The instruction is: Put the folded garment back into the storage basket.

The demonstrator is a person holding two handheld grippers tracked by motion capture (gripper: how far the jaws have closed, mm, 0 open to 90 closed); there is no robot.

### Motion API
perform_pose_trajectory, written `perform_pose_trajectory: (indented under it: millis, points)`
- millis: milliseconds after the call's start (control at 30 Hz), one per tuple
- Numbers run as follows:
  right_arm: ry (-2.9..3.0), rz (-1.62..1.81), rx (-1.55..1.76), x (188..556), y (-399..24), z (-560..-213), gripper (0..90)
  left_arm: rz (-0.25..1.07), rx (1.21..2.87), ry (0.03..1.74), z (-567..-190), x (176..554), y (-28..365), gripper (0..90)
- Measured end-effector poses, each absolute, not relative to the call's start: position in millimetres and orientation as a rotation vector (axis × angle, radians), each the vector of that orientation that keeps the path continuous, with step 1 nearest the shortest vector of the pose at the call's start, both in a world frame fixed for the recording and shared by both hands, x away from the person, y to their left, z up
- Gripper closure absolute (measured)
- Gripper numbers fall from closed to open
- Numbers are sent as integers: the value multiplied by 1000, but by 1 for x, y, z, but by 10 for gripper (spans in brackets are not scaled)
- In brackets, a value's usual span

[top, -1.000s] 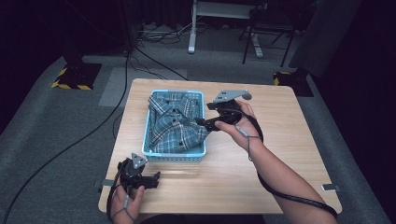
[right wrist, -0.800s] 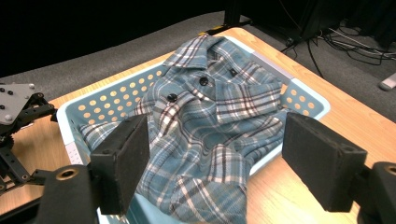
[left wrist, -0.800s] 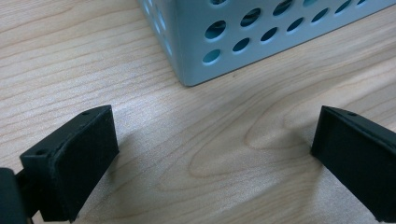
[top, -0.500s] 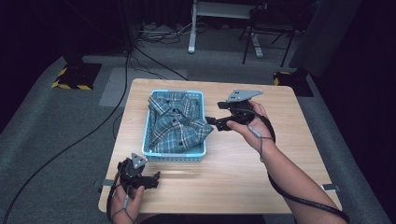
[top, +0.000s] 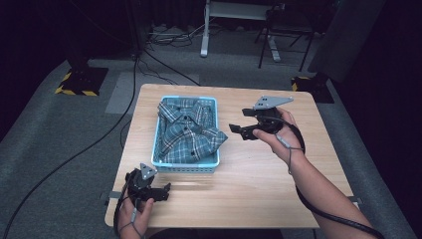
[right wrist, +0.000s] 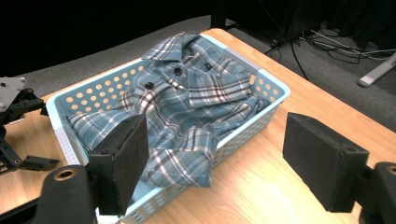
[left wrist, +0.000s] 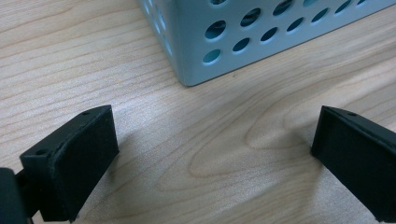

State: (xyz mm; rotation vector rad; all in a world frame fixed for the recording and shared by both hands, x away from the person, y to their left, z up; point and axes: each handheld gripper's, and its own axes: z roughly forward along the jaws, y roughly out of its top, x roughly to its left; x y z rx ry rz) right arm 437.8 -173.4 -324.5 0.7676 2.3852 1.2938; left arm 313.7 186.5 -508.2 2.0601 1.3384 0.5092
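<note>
A blue plaid shirt [top: 189, 132] [right wrist: 196, 98] lies crumpled in a light blue perforated basket [top: 186, 164] [right wrist: 275, 88] on the left half of the wooden table [top: 259, 189]. One fold of it hangs over the basket's right rim. My right gripper [top: 240, 122] [right wrist: 219, 140] hovers just right of the basket, pointing at it, open, with nothing between its pads. Near the table's front left corner my left gripper [top: 165, 192] [left wrist: 215, 135] rests low over the wood, open and empty, facing a corner of the basket [left wrist: 233, 42]. It is also at the far left of the right gripper view [right wrist: 18, 130].
The right half and front of the table are bare wood. Cables [top: 149, 59] run over the grey floor behind the table, beside a white desk leg [top: 204, 47] and a yellow-black striped base [top: 74, 89].
My right gripper has drawn back to the right, away from the shirt and basket, with its jaws still open and empty. The left gripper has stayed put.
</note>
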Motion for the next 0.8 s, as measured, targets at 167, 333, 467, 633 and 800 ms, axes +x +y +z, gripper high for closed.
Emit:
perform_pose_trajectory:
  millis: [167,333,467,633,800]
  points:
    - [2375,1296,775,436,-181,-323,226,509,2060,1337,-508,314,187,2]
    - [2361,1294,782,434,-190,-322,220,509,2060,1338,-508,314,187,2]
    - [2352,1287,796,433,-198,-321,217,509,2060,1338,-508,314,187,2]
    - [2341,1287,805,431,-206,-319,215,509,2060,1338,-508,314,187,2]
    - [2330,1285,818,429,-215,-318,214,509,2060,1338,-508,314,187,2]
